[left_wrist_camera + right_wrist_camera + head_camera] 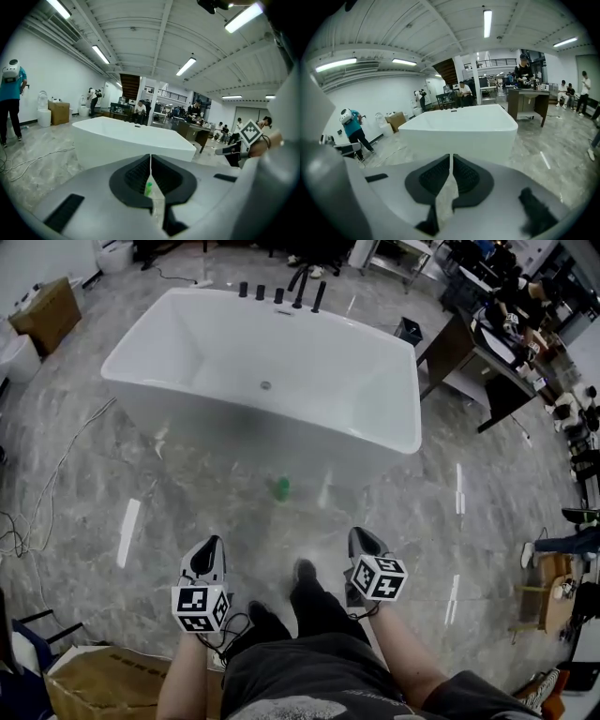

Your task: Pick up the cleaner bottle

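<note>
- The left gripper is clenched, its jaws pressed together with nothing caught between them; the right gripper is likewise clenched and empty; both hang low in front of the person, pointing toward the white bathtub
- The cleaner bottle, small and green, sits on the marble floor just before the near wall of the bathtub; it is well apart from both grippers; the blur hides whether it stands or lies; in the left gripper view it shows as a green speck through the slit below the closed jaws
- The step in hand, as I judge it, is the approach; the bottle is untouched and no grasp has begun
- The next move calls for spreading one gripper's jaws wide enough for the bottle, sinking toward the floor, and setting a jaw on either side before closing; the left gripper seems lined up on it
- A light bottle on a glossy floor may slide or tip if a jaw nudges it first
</note>
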The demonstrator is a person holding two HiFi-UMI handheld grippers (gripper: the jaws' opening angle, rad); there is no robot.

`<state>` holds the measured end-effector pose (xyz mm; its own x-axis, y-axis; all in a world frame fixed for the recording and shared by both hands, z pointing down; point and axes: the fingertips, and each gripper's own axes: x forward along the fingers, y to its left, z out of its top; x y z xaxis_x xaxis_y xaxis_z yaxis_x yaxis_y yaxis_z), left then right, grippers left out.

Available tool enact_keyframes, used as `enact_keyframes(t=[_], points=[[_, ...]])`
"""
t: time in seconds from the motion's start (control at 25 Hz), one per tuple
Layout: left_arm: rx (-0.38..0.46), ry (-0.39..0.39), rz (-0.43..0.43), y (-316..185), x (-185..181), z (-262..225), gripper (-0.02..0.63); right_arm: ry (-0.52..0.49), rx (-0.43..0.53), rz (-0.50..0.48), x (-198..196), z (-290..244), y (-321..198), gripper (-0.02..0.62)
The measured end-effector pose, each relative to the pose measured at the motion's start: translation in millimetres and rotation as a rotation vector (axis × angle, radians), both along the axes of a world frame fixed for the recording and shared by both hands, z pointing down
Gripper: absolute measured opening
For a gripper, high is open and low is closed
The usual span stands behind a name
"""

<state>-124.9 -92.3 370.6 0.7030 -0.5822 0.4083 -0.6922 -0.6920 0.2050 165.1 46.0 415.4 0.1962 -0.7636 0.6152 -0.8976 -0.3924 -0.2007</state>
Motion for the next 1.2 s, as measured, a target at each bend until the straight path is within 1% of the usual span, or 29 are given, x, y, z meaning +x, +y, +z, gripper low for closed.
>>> enact_keyframes(t=[0.2, 0.36, 0.44, 0.52, 0.6, 0.8, 0.92, 1.08, 1.2], points=[[-0.014, -0.002, 0.013, -27.5, 19.8, 14.9, 0.018, -0.016, -0.023, 0.002, 6.1, 33.7, -25.3, 0.032], [-0.022, 0.017, -0.018, -59.2, 37.3, 31.8, 0.018, -0.029, -0.023, -0.017, 21.1, 76.2, -66.9, 0.032], [-0.019, 0.001, -0.03, -75.2, 47.3, 48.5, 0.018, -0.028, -0.023, -0.035, 29.2, 101.1, -88.3, 0.032], [-0.018, -0.021, -0.036, -90.2, 58.3, 68.7, 0.018, -0.023, -0.021, -0.06, 36.9, 125.3, -110.1, 0.032], [-0.023, -0.022, -0.039, -105.3, 71.4, 90.2, 0.018, -0.013, -0.012, -0.078, 47.7, 147.1, -133.8, 0.032], [-0.026, -0.038, -0.017, -136.9, 97.4, 150.1, 0.018, -0.015, 0.017, -0.073, 68.4, 200.4, -184.3, 0.034], [-0.042, -0.058, -0.021, -149.3, 103.6, 186.8, 0.018, -0.035, -0.001, -0.084, 70.2, 238.7, -196.8, 0.034], [-0.079, -0.086, -0.041, -163.0, 106.3, 237.5, 0.018, -0.049, -0.052, -0.097, 70.7, 291.1, -202.1, 0.034], [-0.104, -0.089, -0.042, -164.8, 110.7, 271.6, 0.018, -0.063, -0.075, -0.125, 65.6, 324.9, -203.0, 0.038]])
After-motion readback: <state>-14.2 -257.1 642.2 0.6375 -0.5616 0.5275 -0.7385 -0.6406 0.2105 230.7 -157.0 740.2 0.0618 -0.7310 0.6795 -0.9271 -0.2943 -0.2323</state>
